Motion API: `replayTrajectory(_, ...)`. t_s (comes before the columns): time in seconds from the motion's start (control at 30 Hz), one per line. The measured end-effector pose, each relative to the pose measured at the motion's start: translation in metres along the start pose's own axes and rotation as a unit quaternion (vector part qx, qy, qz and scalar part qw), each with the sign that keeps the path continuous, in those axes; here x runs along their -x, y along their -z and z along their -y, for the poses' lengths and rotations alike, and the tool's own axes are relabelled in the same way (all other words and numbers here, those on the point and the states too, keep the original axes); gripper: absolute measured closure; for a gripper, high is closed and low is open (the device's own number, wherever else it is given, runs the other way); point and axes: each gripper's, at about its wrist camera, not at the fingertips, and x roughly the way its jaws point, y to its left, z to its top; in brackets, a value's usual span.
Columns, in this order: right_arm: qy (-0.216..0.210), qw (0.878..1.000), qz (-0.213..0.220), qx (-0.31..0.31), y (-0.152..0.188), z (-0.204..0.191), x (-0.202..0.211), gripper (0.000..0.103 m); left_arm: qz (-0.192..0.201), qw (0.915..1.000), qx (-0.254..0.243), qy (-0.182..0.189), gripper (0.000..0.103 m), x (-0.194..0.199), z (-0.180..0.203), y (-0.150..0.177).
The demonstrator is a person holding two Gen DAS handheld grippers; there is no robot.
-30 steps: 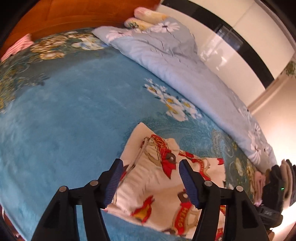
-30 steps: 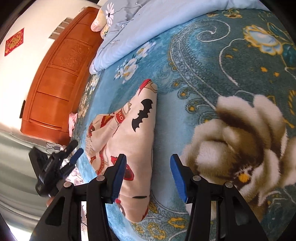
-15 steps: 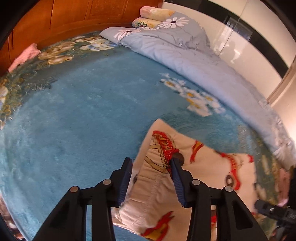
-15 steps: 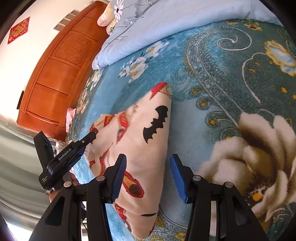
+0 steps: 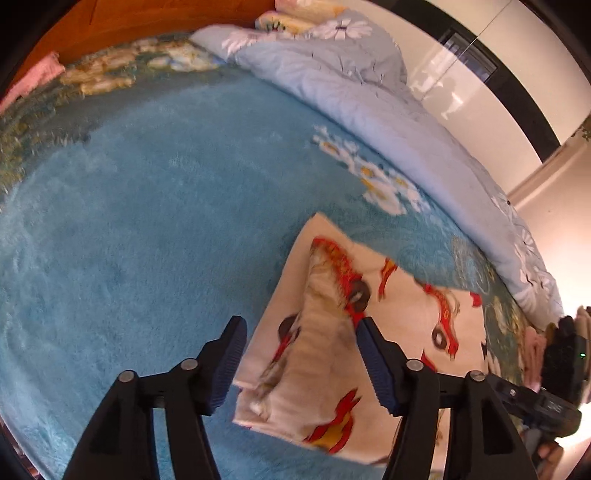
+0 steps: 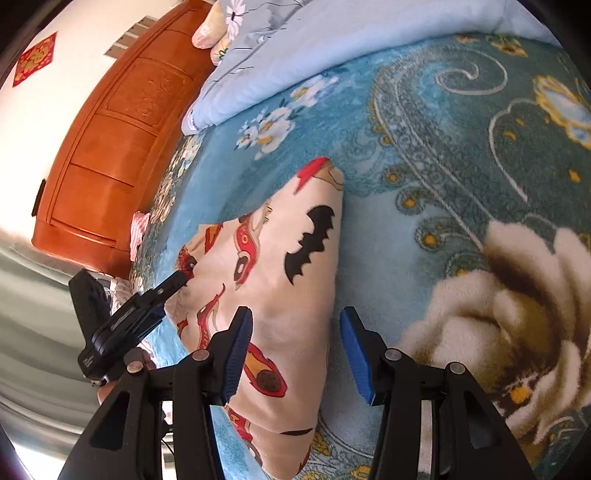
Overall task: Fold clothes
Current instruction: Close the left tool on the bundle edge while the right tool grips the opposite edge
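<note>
A cream garment (image 5: 406,321) printed with red cartoon figures and a black bat lies on the blue blanket (image 5: 147,221). One flap of it is folded over into a raised ridge (image 5: 317,354). My left gripper (image 5: 300,326) hovers over that ridge with its jaws opening. The ridge sits between the pads, but they do not press it. My right gripper (image 6: 295,315) is open and straddles the garment's (image 6: 295,229) long folded edge, one pad over cloth and one over blanket. The left gripper's black housing (image 6: 118,325) shows at the garment's far side.
A pale blue flowered duvet (image 5: 369,110) lies bunched along the far side of the bed. Pillows (image 5: 295,18) and a wooden headboard (image 6: 110,147) stand at the head end. A pink cloth (image 5: 33,77) rests near the headboard. Folded clothes (image 5: 532,343) are stacked at the right edge.
The left gripper closed around the raised fold half a second ago and has since spread apart, sinking closer to the garment. The right gripper kept its opening and its place.
</note>
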Motion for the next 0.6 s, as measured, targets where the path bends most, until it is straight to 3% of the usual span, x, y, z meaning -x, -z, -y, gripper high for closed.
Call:
replayTrajectory(0.23, -0.007, 1.0, 0.001, -0.017, 0.005, 0.009, -0.004, 0.05, -0.011, 0.9941, 0.065, 0.086, 0.029, -0.012, -0.021, -0.001)
replayTrajectory(0.33, -0.032, 0.999, -0.006, -0.022, 0.006, 0.009, -0.009, 0.05, -0.015, 0.9913, 0.071, 0.109, 0.029, -0.015, -0.025, -0.005)
replayTrajectory(0.6, -0.084, 0.995, 0.005, -0.048, 0.003, 0.014, -0.022, 0.05, -0.034, 0.99, 0.05, 0.128, 0.029, -0.024, -0.021, -0.019)
